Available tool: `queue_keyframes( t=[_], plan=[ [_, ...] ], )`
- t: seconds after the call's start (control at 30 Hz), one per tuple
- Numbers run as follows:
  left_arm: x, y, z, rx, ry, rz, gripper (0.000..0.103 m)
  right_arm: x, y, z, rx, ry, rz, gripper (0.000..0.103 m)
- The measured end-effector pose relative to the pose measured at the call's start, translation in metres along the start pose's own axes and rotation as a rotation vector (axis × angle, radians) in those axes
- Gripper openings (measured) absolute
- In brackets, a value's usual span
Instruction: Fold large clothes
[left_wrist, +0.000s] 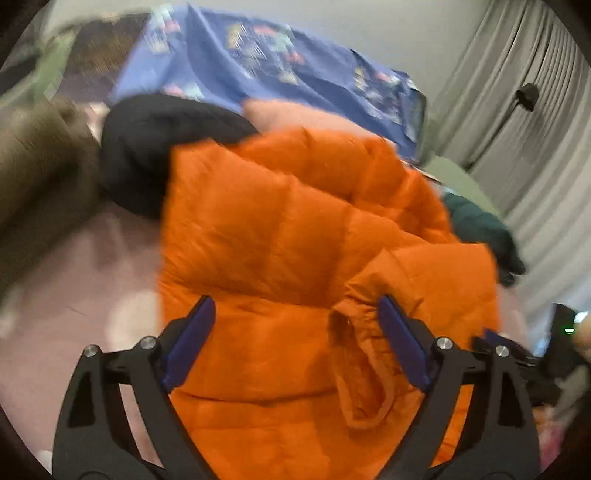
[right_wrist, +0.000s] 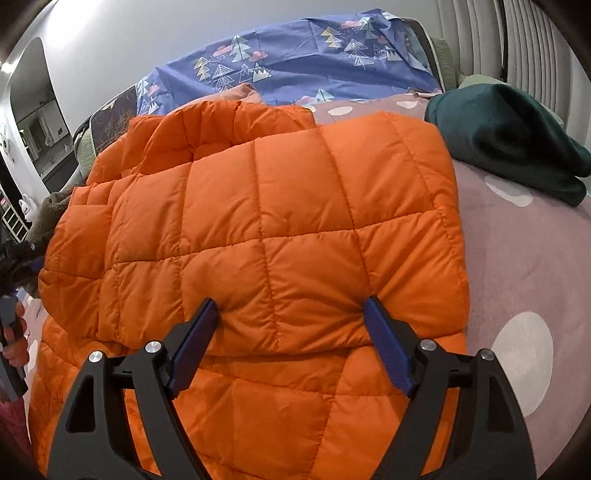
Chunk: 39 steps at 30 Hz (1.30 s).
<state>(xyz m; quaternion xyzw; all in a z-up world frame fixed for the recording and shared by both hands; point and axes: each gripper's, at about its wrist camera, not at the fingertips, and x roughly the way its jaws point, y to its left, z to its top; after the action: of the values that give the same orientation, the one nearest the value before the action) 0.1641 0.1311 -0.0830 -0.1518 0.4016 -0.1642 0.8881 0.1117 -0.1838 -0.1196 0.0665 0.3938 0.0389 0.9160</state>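
Your left gripper (left_wrist: 297, 306) points down at the orange puffer jacket (left_wrist: 295, 229). Its jaws stand wide apart, and the blue pads (left_wrist: 192, 339) press on nothing; the jacket fabric and an elastic sleeve cuff (left_wrist: 351, 332) sit in the gap between them. This view is blurred by motion. To the left of the jacket you see a brown fuzzy garment (left_wrist: 40, 166), then a black garment (left_wrist: 147, 147) lying just beside the jacket's far left corner. Behind the jacket lies a blue sheet printed with trees (left_wrist: 295, 70). To the right, a dark green garment (left_wrist: 480, 229) lies near the jacket's edge, with grey curtains (left_wrist: 517, 129) beyond.

Your right gripper (right_wrist: 291, 306) also points down at the jacket (right_wrist: 277, 221). Its jaws stand wide, with the tips resting at the near folded edge of the quilted top layer; the pads do not clamp it. The jacket lies spread on a pink bedcover with white dots (right_wrist: 524, 295), with one layer folded over another. At the far left edge of this view, a hand (right_wrist: 16, 339) holds the other tool. Behind the jacket the blue sheet (right_wrist: 295, 55) covers the far end of the bed. At the right, the dark green garment (right_wrist: 509, 140) rests on the bedcover, apart from the jacket.
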Motion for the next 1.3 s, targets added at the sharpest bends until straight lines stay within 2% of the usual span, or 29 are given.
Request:
queue_keyframes(
  t=[0.03, 0.1, 0.17, 0.2, 0.27, 0.3, 0.33, 0.37, 0.4, 0.47, 0.53, 0.57, 0.6, 0.63, 0.67, 0.7, 0.77, 0.87, 0.9, 0.97, 1.0, 1.03, 1.07, 1.1, 1.13, 1.2, 1.27, 1.3],
  plan=[
    [0.01, -0.001, -0.001, -0.011, 0.041, -0.014, 0.086, -0.001, 0.001, 0.0, 0.003, -0.002, 0.003, 0.081],
    [0.027, -0.008, -0.006, 0.013, 0.1, -0.054, 0.043, -0.003, 0.0, -0.001, 0.005, -0.007, 0.014, 0.081],
    [0.03, -0.015, -0.006, 0.027, 0.119, -0.103, 0.023, -0.007, 0.003, 0.001, -0.005, -0.008, 0.026, 0.081],
    [0.027, -0.018, -0.005, 0.033, 0.112, -0.116, 0.021, -0.008, 0.005, 0.001, -0.015, -0.008, 0.025, 0.081],
    [0.015, -0.028, -0.002, 0.066, 0.072, -0.127, 0.021, -0.007, 0.007, 0.001, -0.029, 0.0, 0.014, 0.081],
    [0.009, -0.034, 0.001, 0.086, 0.052, -0.116, 0.029, -0.006, 0.006, 0.001, -0.029, 0.003, 0.014, 0.081],
    [0.006, -0.034, 0.003, 0.092, 0.043, -0.11, 0.04, -0.005, 0.006, 0.001, -0.026, 0.004, 0.015, 0.081],
    [-0.001, -0.034, 0.004, 0.089, 0.032, -0.104, 0.072, -0.005, 0.006, 0.001, -0.022, 0.002, 0.016, 0.081],
    [-0.001, -0.037, 0.008, 0.08, 0.017, -0.107, 0.084, -0.004, 0.005, 0.0, -0.02, 0.0, 0.018, 0.081],
    [-0.004, -0.036, 0.007, 0.087, 0.014, -0.131, 0.084, -0.003, 0.007, -0.001, -0.022, -0.002, 0.015, 0.081],
    [0.001, -0.036, 0.004, 0.095, 0.037, -0.111, 0.084, -0.002, 0.008, -0.002, -0.028, -0.003, 0.008, 0.082],
    [0.009, -0.037, 0.001, 0.11, 0.058, -0.078, 0.081, -0.002, 0.009, -0.002, -0.033, -0.003, 0.005, 0.082],
    [0.016, -0.039, -0.001, 0.129, 0.074, -0.046, 0.062, -0.003, 0.011, -0.003, -0.037, -0.003, 0.005, 0.082],
    [0.02, -0.036, -0.002, 0.141, 0.091, -0.031, 0.048, -0.003, 0.011, -0.003, -0.039, -0.004, 0.006, 0.082],
    [0.026, -0.035, -0.003, 0.138, 0.11, -0.027, 0.025, -0.004, 0.011, -0.003, -0.041, -0.004, 0.008, 0.081],
    [0.025, -0.032, -0.003, 0.126, 0.111, -0.026, 0.018, -0.006, 0.011, -0.003, -0.041, -0.006, 0.01, 0.081],
    [0.013, -0.035, 0.005, 0.138, 0.042, -0.009, 0.015, -0.022, 0.009, 0.003, -0.023, -0.06, 0.041, 0.081],
    [-0.026, -0.046, 0.028, 0.212, -0.113, 0.033, 0.015, -0.05, 0.009, 0.017, -0.002, -0.177, 0.105, 0.081],
    [-0.038, -0.049, 0.036, 0.245, -0.164, 0.069, 0.016, -0.056, 0.012, 0.023, -0.007, -0.203, 0.117, 0.081],
    [-0.041, -0.049, 0.048, 0.28, -0.202, 0.142, 0.02, -0.048, 0.021, 0.032, -0.043, -0.183, 0.101, 0.081],
    [-0.038, -0.047, 0.05, 0.292, -0.206, 0.176, 0.026, -0.038, 0.024, 0.033, -0.058, -0.157, 0.088, 0.081],
    [-0.028, -0.04, 0.05, 0.324, -0.205, 0.265, 0.033, -0.025, 0.025, 0.032, -0.065, -0.119, 0.078, 0.081],
    [-0.012, -0.032, 0.048, 0.339, -0.178, 0.338, 0.046, 0.002, 0.025, 0.029, -0.06, -0.034, 0.054, 0.081],
    [0.007, -0.022, 0.043, 0.345, -0.12, 0.406, 0.055, 0.019, 0.024, 0.025, -0.053, 0.025, 0.026, 0.081],
    [0.023, -0.017, 0.037, 0.35, -0.074, 0.432, 0.057, 0.033, 0.023, 0.018, -0.051, 0.051, 0.006, 0.082],
    [0.038, -0.009, 0.02, 0.375, -0.028, 0.468, 0.064, 0.032, 0.031, 0.01, -0.099, 0.014, -0.031, 0.083],
    [0.036, -0.012, 0.011, 0.425, -0.063, 0.543, 0.074, 0.024, 0.039, 0.011, -0.144, 0.001, -0.026, 0.084],
    [0.034, -0.015, 0.01, 0.444, -0.073, 0.573, 0.076, 0.022, 0.04, 0.012, -0.15, -0.001, -0.021, 0.084]
  ],
)
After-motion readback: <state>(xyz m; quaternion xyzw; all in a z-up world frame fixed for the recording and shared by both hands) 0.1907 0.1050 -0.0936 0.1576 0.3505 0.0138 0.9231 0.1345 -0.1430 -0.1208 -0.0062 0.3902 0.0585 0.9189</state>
